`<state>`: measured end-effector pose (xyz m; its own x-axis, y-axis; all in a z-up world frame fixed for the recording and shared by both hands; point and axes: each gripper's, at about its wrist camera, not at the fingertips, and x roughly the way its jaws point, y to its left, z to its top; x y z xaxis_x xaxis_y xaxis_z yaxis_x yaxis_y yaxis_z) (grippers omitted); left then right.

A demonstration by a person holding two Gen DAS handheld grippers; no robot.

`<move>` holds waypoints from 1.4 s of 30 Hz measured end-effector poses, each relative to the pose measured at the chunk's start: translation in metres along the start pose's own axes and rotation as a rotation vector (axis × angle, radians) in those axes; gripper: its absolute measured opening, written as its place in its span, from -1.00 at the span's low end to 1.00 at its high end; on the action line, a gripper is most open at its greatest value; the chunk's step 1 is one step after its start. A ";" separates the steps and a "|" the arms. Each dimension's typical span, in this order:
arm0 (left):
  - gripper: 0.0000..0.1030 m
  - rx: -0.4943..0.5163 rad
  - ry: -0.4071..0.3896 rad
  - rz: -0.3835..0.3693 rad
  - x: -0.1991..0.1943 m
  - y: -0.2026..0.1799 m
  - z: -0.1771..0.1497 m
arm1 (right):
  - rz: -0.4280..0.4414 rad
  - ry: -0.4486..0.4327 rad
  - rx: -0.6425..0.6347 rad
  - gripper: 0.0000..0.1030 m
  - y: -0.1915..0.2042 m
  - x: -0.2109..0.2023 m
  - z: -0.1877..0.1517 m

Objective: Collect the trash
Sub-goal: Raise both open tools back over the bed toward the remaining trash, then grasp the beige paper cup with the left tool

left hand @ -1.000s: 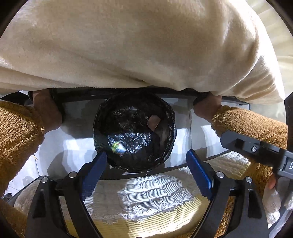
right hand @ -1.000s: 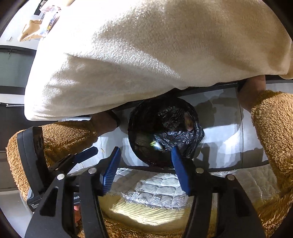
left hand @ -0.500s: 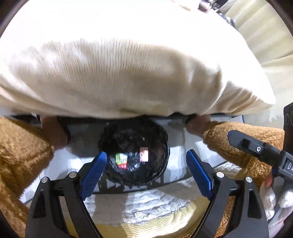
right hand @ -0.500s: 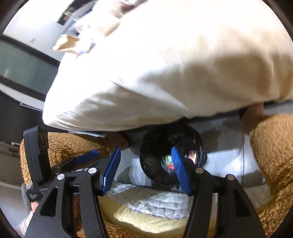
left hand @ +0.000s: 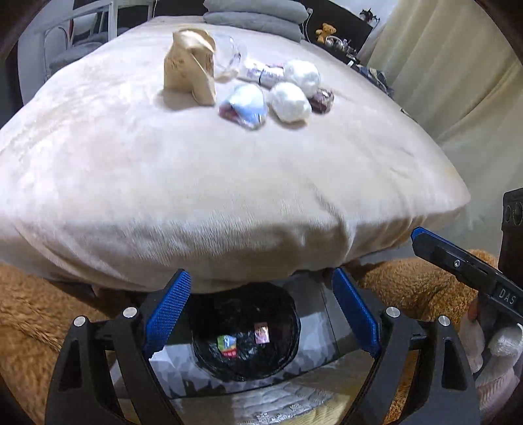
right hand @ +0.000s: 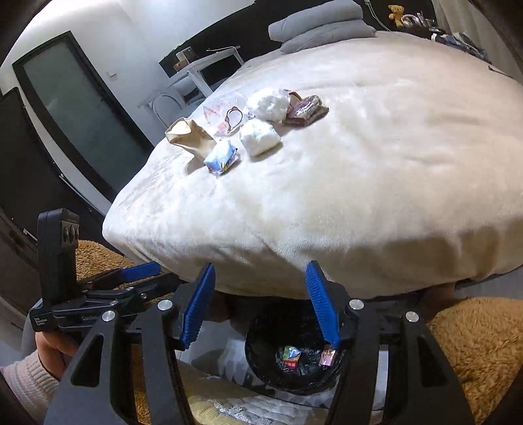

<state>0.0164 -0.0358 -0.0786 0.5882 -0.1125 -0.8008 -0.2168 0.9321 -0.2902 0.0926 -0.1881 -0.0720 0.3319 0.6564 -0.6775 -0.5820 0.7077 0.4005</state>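
Both tools up over the bed edge. My left tool (left hand: 260, 310) — pads wide apart, nothing betw. them. My right tool (right hand: 261, 305) — pads apart too, narrower gap, also empty.

Bin (left hand: 243, 331) w/ black liner sits on the floor below the bed's near edge, right under both tools. Inside: a green/red wrapper (left hand: 226, 346) and a small pink one (left hand: 261, 336), near each other on the liner.

Trash on the bed (left hand: 202, 183), cream blanket, well up from the edge, all in one cluster: crumpled brown paper bag (left hand: 191, 67) standing at left, blue-white packet (left hand: 245, 106) just beside it, two white tissue balls (left hand: 291, 101), dark reddish wrapper (left hand: 322, 99) at far right, clear plastic bag (right hand: 225, 114) behind — print on it too blurred to read.

Grey pillows (right hand: 322, 27) at the head of the bed, well apart from the trash.
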 end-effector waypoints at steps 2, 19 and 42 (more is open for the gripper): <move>0.69 -0.004 -0.018 -0.001 -0.004 0.004 0.008 | 0.004 0.002 0.011 0.13 -0.004 0.002 0.008; 0.69 0.044 -0.136 0.077 -0.009 0.040 0.112 | 0.048 0.030 -0.040 0.32 0.000 0.055 0.094; 0.69 0.082 -0.099 0.189 0.054 0.054 0.177 | 0.030 0.101 0.046 0.38 -0.010 0.143 0.145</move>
<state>0.1744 0.0689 -0.0449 0.6175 0.0968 -0.7806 -0.2683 0.9588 -0.0933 0.2536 -0.0630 -0.0834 0.2366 0.6495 -0.7226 -0.5555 0.7006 0.4478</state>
